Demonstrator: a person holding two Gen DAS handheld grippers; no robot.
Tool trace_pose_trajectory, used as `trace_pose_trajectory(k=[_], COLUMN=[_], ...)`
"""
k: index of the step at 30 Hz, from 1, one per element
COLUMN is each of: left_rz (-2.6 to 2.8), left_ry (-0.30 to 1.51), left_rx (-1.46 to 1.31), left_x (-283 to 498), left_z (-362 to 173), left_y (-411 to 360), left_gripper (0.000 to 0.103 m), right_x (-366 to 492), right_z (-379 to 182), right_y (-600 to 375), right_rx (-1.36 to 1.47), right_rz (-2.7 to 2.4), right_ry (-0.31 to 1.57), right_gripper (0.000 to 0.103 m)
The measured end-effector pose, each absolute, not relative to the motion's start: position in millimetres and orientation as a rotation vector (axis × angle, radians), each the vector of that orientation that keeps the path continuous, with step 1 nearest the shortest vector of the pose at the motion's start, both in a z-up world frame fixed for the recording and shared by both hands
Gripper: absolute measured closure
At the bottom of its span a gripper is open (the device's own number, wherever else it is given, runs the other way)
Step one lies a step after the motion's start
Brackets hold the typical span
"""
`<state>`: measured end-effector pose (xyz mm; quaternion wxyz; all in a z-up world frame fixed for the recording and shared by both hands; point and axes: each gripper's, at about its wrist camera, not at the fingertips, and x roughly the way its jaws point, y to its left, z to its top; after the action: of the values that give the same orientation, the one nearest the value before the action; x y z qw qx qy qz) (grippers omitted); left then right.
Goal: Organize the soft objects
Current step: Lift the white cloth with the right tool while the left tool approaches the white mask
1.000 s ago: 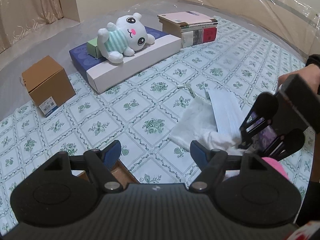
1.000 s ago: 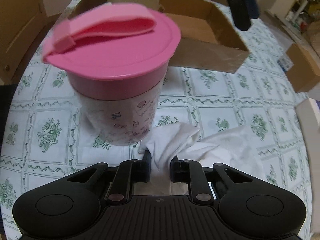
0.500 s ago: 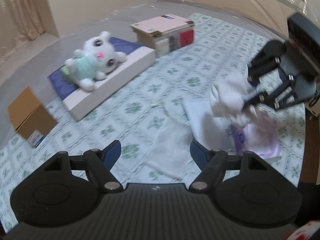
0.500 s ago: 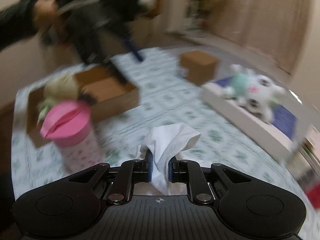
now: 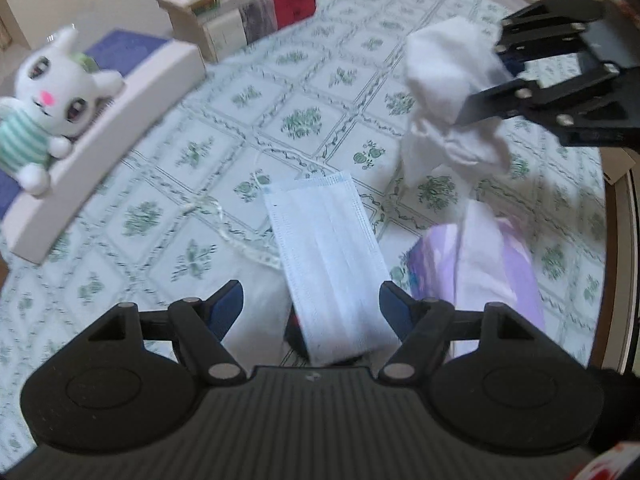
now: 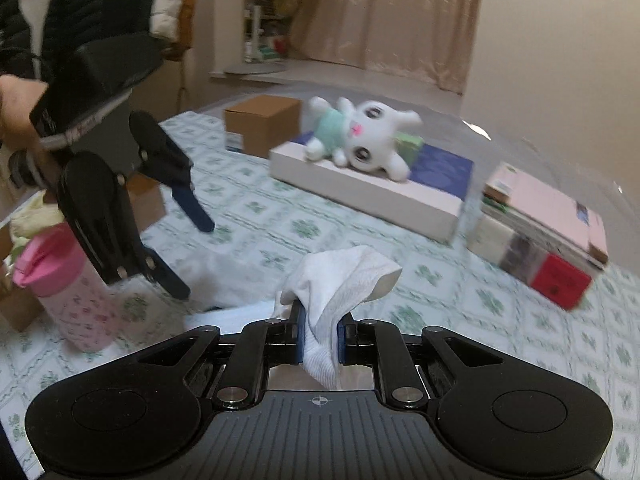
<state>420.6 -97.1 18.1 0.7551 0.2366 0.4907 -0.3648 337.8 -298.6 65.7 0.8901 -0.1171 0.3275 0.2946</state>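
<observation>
Your right tongs (image 6: 318, 338) are clamped on a white sock (image 6: 340, 284), which hangs clear of the green-patterned cloth (image 5: 304, 120) that covers the surface below; in the left wrist view the same sock (image 5: 448, 92) dangles at the far right, above a lilac packet (image 5: 516, 264) lying on the cloth. Your left tongs (image 5: 310, 304) stand wide apart with nothing pressed between them, hovering over a pale blue face mask (image 5: 328, 256) that lies flat just left of the lilac packet, its ear loop trailing off to the left.

No writing can be read: the brown cardboard box (image 6: 262, 124) at the far side carries a small label too blurred to make out, and the red spine on the stack of books (image 6: 548, 232) at the right is illegible too.

On the left, a pink-lidded cup (image 6: 68, 284) with a small floral print stands closed, so its contents are hidden. Behind it an open cardboard box (image 6: 150, 200) is mostly hidden by your left tongs. A white plush rabbit (image 6: 360, 136) in a mint striped top lies on a long white box (image 6: 368, 196) in the far middle, beside a small green box (image 6: 410, 146).
</observation>
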Motion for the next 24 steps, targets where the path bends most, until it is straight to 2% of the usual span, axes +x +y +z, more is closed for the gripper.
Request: trace_pose_trajectory(k=[12, 22, 24], left_rz=[-0.794, -0.717, -0.702], left_ry=[1.146, 1.211, 1.212], left_rx=[0.521, 0.561, 0.564], left_x=[449.0, 458.5, 459.5], left_z=[-36.2, -67.1, -71.2], left_y=[-161.7, -176.3, -177.3], left_gripper=[0.04, 0.045, 0.053], right_x=[345.4, 348.2, 348.0], right_z=[34.0, 18.2, 16.0], right_y=[-339.1, -352.9, -353.5], right_rx=[-0.163, -0.135, -0.132], right_rz=[0.516, 0.495, 0.493], right_ry=[0.726, 0.754, 0.758], right_gripper=[0.088, 0.088, 0.088])
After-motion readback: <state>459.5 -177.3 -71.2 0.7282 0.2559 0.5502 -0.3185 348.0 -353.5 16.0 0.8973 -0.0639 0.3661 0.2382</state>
